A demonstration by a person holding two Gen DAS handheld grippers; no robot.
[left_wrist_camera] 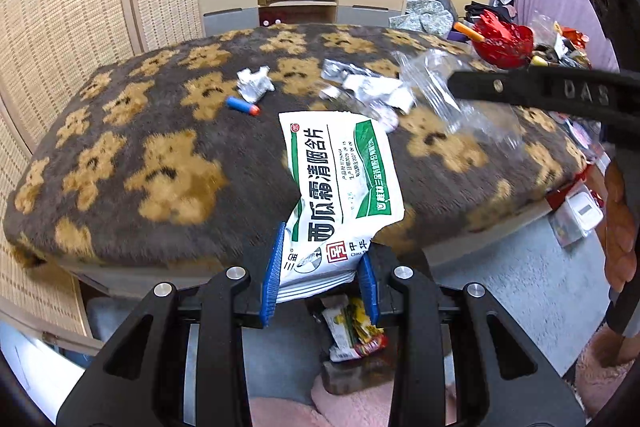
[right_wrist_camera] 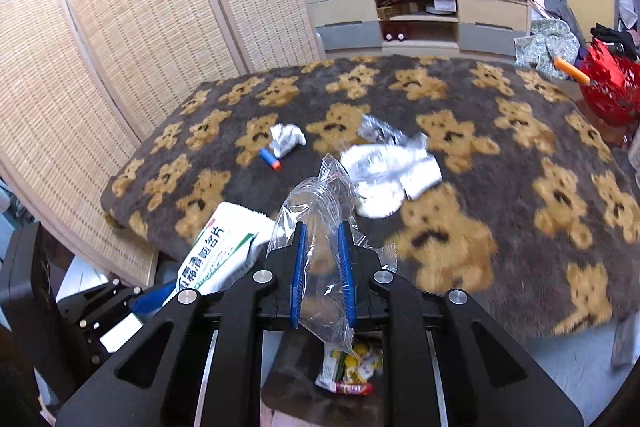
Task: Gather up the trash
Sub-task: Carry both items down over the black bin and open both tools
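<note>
- While both grippers hang over the near edge of the tabletop (right_wrist_camera: 520, 163), which wears a brown fuzzy cover with tan bears, each carries a piece of trash.
- The left gripper (left_wrist_camera: 320, 277) has its blue fingers (left_wrist_camera: 273, 281) clamped on the lower end of a white and green packet (left_wrist_camera: 340, 183), which stands up and leans over the tabletop edge.
- The right gripper (right_wrist_camera: 323, 267) has its fingers (right_wrist_camera: 298, 267) closed on a clear plastic bag (right_wrist_camera: 316, 211), crumpled between them and hanging out below.
- Below both grippers lies a bin (right_wrist_camera: 296, 375) with a colourful wrapper (right_wrist_camera: 350, 371) inside.
- Left on the tabletop: a small crumpled paper wad (right_wrist_camera: 286, 139), a blue and orange dart (right_wrist_camera: 270, 159) just beside it, and a pile of white wrappers (right_wrist_camera: 388, 171) near the middle.
- A red basket (right_wrist_camera: 610, 87) stands at the far right edge.
</note>
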